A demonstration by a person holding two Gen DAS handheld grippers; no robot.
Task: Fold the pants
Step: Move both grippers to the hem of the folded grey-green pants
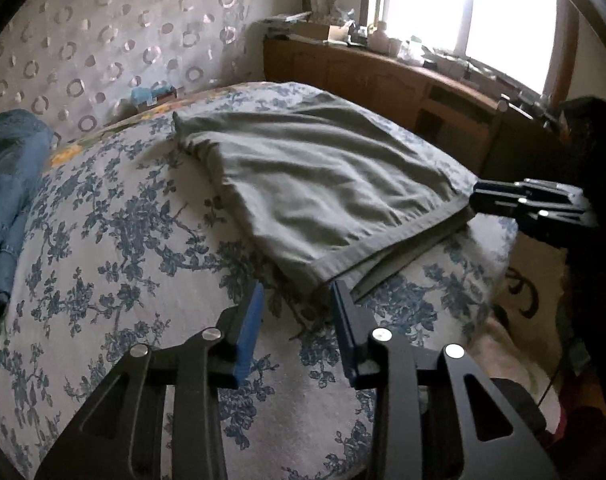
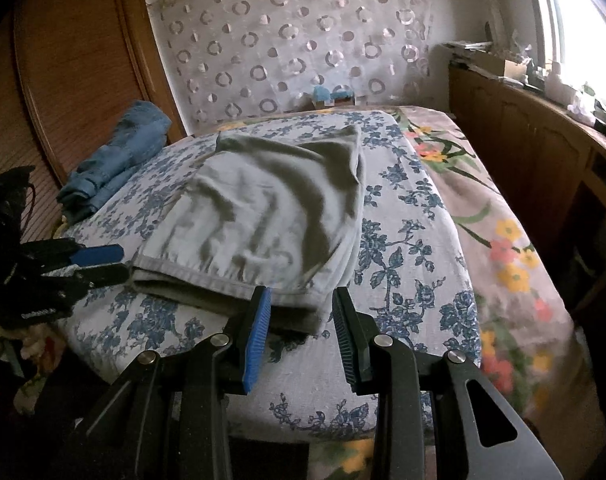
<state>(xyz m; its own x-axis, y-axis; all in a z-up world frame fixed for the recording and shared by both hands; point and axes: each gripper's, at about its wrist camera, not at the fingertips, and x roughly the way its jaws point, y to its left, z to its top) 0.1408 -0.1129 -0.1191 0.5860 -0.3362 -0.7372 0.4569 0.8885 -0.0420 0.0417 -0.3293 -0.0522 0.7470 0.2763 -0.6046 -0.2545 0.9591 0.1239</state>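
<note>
Grey-green pants (image 1: 323, 184) lie folded in layers on the blue-flowered cover (image 1: 115, 248); they also show in the right wrist view (image 2: 263, 216). My left gripper (image 1: 299, 292) is open, its fingertips at the near left corner of the pants' hem, holding nothing. My right gripper (image 2: 303, 300) is open, its jaws on either side of the near right corner of the stacked hem. Each gripper shows in the other's view: the right one (image 1: 479, 196) at the hem's right end, the left one (image 2: 119, 262) at its left end.
Folded blue jeans (image 2: 115, 152) lie at the bed's far left. A wooden cabinet (image 1: 383, 80) with clutter runs under the bright window. A flowered pink sheet (image 2: 503, 240) covers the bed's right side. A wooden wardrobe (image 2: 75, 60) stands on the left.
</note>
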